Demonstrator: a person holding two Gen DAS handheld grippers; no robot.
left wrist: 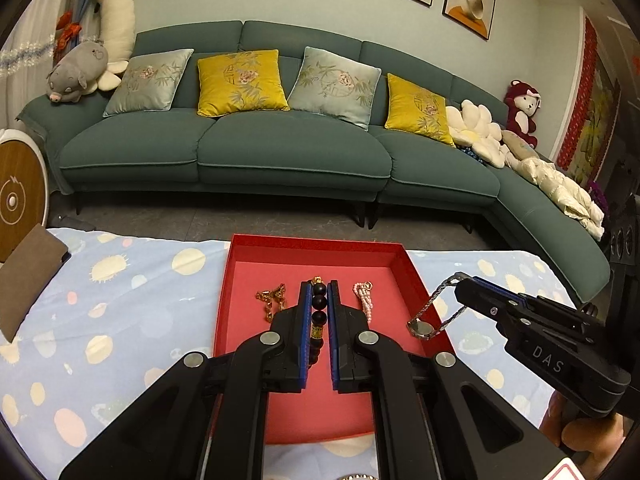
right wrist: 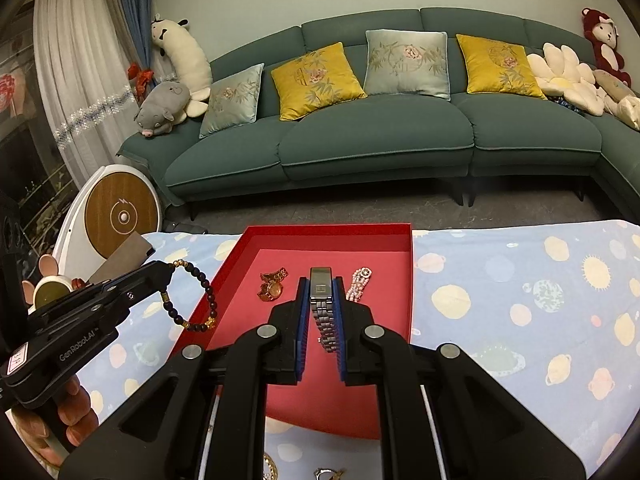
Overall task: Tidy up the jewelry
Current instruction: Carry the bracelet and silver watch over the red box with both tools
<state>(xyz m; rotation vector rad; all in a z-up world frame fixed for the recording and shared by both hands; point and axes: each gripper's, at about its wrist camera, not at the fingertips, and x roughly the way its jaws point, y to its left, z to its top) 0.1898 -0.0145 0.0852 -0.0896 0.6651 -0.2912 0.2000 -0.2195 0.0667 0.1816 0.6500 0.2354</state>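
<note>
While both claws hang over the red tray (left wrist: pixel 316 246), each camera shows something the other hides. From the left wrist, the left gripper (left wrist: pixel 319 292) is clamped on a dark bead bracelet (left wrist: pixel 319 312), but only the right wrist view shows its whole loop dangling. The right gripper (right wrist: pixel 321 284) is pinched on a silver watch (right wrist: pixel 322 296). A gold watch (right wrist: pixel 272 286) and a pink pearl bracelet (right wrist: pixel 358 284) lie inside the tray.
</note>
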